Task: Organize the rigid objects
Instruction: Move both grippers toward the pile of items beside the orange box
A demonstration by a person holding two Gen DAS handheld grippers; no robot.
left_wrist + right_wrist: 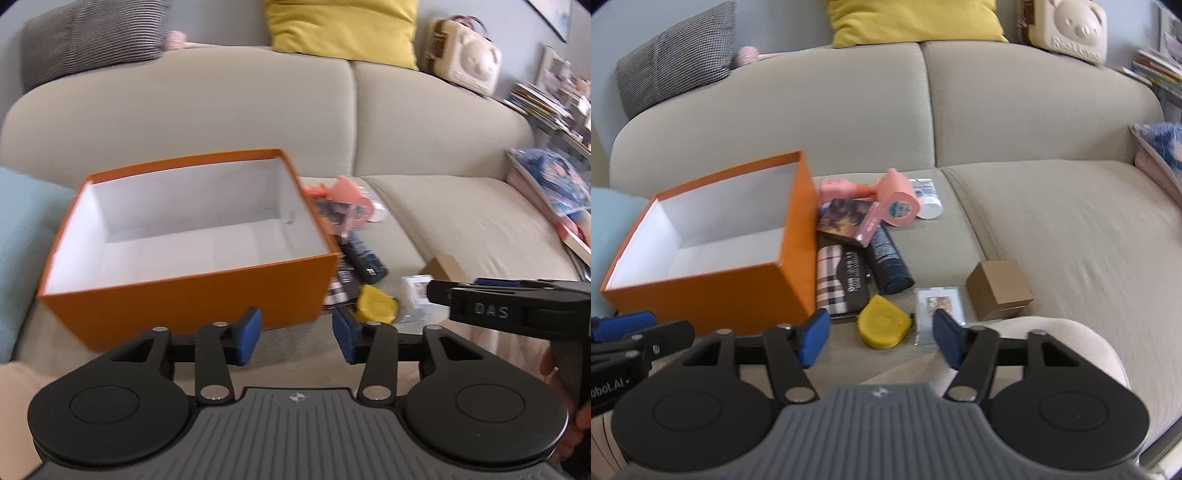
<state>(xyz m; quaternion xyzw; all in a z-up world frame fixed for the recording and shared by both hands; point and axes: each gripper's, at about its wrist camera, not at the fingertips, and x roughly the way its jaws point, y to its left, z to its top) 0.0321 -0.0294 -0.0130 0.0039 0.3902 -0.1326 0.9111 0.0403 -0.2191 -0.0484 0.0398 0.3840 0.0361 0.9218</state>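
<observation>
The left gripper [297,339] hangs just in front of the orange box [192,291], its blue pads [249,334] spread apart with nothing between them; only sofa [1052,229] fabric shows in the gap. The right gripper [881,341] is to the right of the box, near its front corner, jaws likewise spread and empty, touching nothing.

The box sits open on the seat cushion, white inside and with nothing in it. A pale blue cushion [609,221] lies against its left side.

Everything else is heaped right of the box. Touching its right wall are a checked case [831,277] and a dark flat case [854,277] lying on it. Behind these, a dark printed box [844,219] leans near the orange wall, with a pink dumbbell [886,197] behind it. A dark tube [890,264] lies further right of the checked case, and a white tube [927,199] sits behind the dumbbell's round end. Nearer the front, well right of the box, come a yellow tape measure [882,326], then a clear card sleeve [938,306], then a small brown cube box [999,290], each apart from the next. The tape measure lies just ahead of the gap between the right gripper's pads.
</observation>
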